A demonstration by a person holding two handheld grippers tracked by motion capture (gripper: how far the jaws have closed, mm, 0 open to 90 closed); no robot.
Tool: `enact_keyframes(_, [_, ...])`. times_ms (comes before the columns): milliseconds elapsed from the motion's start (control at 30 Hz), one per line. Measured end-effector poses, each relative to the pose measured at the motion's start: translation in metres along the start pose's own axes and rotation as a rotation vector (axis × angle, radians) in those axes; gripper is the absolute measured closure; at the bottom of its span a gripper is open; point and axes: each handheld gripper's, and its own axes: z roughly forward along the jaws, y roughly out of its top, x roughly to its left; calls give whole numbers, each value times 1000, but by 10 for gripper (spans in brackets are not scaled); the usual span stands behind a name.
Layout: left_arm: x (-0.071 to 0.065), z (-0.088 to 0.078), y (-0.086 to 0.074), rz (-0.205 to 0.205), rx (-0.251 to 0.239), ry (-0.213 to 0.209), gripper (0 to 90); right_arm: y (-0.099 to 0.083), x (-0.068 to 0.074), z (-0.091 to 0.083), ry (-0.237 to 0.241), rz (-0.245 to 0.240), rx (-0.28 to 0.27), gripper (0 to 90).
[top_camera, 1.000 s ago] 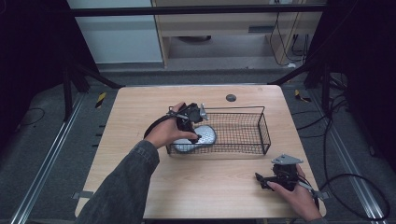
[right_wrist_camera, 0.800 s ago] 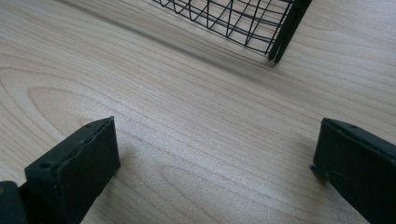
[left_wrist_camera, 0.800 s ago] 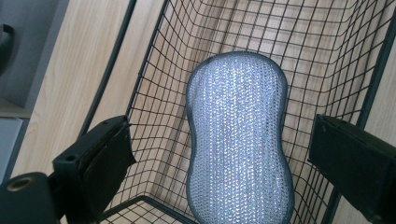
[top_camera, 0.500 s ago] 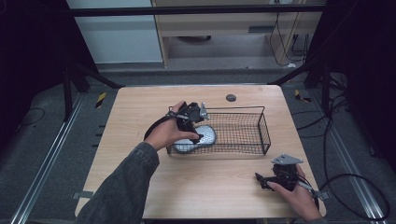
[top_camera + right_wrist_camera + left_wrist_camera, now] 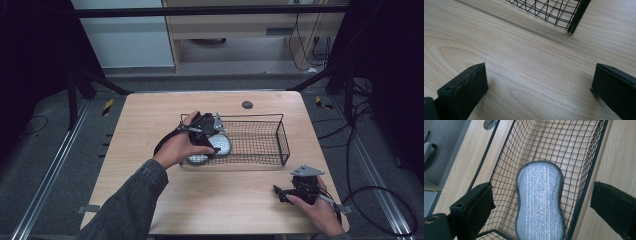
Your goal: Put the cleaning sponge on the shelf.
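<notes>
A black wire basket (image 5: 280, 136) stands on the wooden table (image 5: 150, 125). At its left end lies a silver, glittery peanut-shaped scrubbing pad (image 5: 221, 145), flat on the mesh floor (image 5: 540, 202). My left gripper (image 5: 210, 135) hovers over that end of the basket, open; in the left gripper view (image 5: 541, 192) its jaws stand wide on either side of the pad without touching it. My right gripper (image 5: 280, 192) rests low near the table's front right corner, open, with bare wood between its jaws (image 5: 539, 75). The basket's near corner (image 5: 574, 15) is ahead of it.
A small dark round grommet (image 5: 247, 104) sits in the table behind the basket. The table's front edge runs just below my right hand. A pale cabinet (image 5: 240, 30) stands beyond the table; cables (image 5: 370, 195) trail on the floor at the right.
</notes>
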Motion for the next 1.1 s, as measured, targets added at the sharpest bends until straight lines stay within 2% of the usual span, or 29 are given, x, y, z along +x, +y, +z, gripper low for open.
enact_keyframes(300, [-7,-12,1,-13,-35,6,42,0,0,0,1,5,-3,4])
enact_keyframes(633, [-19,-22,-7,-78,-77,-21,43,0,0,0,1,8,-3,4])
enact_keyframes(867, [-28,-36,-24,-133,-117,-15,41,0,1,0,-2,10,-3,4])
enact_keyframes(967, [-31,-43,-35,-153,-124,-1,41,0,1,0,-2,10,-3,4])
enact_keyframes(1100, [-35,-53,-53,-189,-138,-6,37,0,1,0,-2,11,-3,4])
